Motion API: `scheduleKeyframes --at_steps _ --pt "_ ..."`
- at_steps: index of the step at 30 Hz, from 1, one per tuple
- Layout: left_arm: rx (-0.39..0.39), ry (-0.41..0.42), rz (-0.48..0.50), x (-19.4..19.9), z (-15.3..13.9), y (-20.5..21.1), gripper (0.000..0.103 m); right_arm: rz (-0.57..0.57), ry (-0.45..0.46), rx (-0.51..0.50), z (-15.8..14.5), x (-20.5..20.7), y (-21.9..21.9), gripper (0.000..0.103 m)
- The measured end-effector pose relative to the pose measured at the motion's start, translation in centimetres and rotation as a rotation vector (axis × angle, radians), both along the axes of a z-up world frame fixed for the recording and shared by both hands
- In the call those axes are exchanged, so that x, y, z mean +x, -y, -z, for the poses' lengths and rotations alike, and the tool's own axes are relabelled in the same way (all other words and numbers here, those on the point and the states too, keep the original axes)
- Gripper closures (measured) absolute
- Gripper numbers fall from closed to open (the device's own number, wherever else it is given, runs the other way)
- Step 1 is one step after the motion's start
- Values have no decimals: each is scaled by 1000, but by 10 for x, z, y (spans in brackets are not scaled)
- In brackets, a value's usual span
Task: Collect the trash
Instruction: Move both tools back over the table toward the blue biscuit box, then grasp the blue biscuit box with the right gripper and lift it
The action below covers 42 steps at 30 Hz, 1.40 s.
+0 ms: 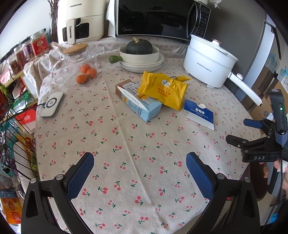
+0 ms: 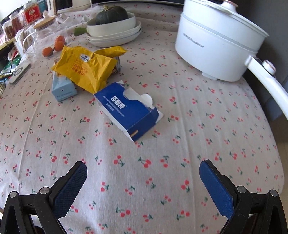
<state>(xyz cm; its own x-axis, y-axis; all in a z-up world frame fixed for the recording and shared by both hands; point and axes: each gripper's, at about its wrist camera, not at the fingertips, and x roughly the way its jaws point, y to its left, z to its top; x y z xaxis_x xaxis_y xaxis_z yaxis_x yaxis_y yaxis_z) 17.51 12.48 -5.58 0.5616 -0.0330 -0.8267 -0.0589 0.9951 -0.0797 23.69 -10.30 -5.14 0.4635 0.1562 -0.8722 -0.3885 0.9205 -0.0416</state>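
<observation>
Three pieces of trash lie mid-table on the cherry-print cloth: a yellow snack bag (image 1: 162,89) (image 2: 84,67), a light blue carton (image 1: 139,103) (image 2: 63,88) partly under the bag, and an opened blue and white box (image 1: 198,113) (image 2: 128,112) to the right of them. My left gripper (image 1: 139,166) is open and empty, hovering over the near part of the table. My right gripper (image 2: 143,173) is open and empty, a short way in front of the blue box; it also shows at the right edge of the left wrist view (image 1: 241,131).
A white electric pot (image 1: 208,60) (image 2: 216,42) with a long handle stands at the back right. Stacked bowls with a green squash (image 1: 139,47) (image 2: 111,16), a glass jar (image 1: 76,61), oranges (image 1: 86,73), a white device (image 1: 52,104), a microwave (image 1: 158,17) and an air fryer (image 1: 80,19) stand behind and left.
</observation>
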Motion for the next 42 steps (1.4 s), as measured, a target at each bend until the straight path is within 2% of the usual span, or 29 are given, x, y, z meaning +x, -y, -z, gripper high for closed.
scheduleKeyframes --at_steps 9,14,19,24,27,28,32,33,34,36,40,42 --pt "-39 -44 -90 15 8 -30 0 -166 17 -75 38 57 -37 1" --pt "-55 -81 -105 19 15 -39 0 -210 -7 -64 49 73 -46 8" --pt "-68 -91 -103 20 17 -38 0 -238 -26 -35 51 74 -54 29" --pt "-72 -75 -90 18 11 -33 0 -237 -26 -44 44 62 -55 41" --pt "-68 -72 -79 16 9 -30 0 -231 -35 -44 38 51 -50 44" --pt "-68 -71 -75 15 8 -29 0 -231 -32 -46 36 46 -48 49" --pt "-71 -64 -65 10 5 -27 0 -183 -52 -30 26 33 -36 50" --pt "-73 -62 -61 8 4 -26 0 -172 -55 -25 24 28 -33 56" --pt "-74 -60 -57 7 4 -25 0 -163 -54 -24 21 23 -29 67" --pt "-72 -59 -50 6 3 -24 0 -142 -53 -18 14 15 -24 69" --pt "-78 -61 -46 2 3 -24 0 -107 -58 -23 5 -3 -14 79" --pt "-82 -60 -44 0 2 -24 0 -73 -81 13 1 -9 -6 83"
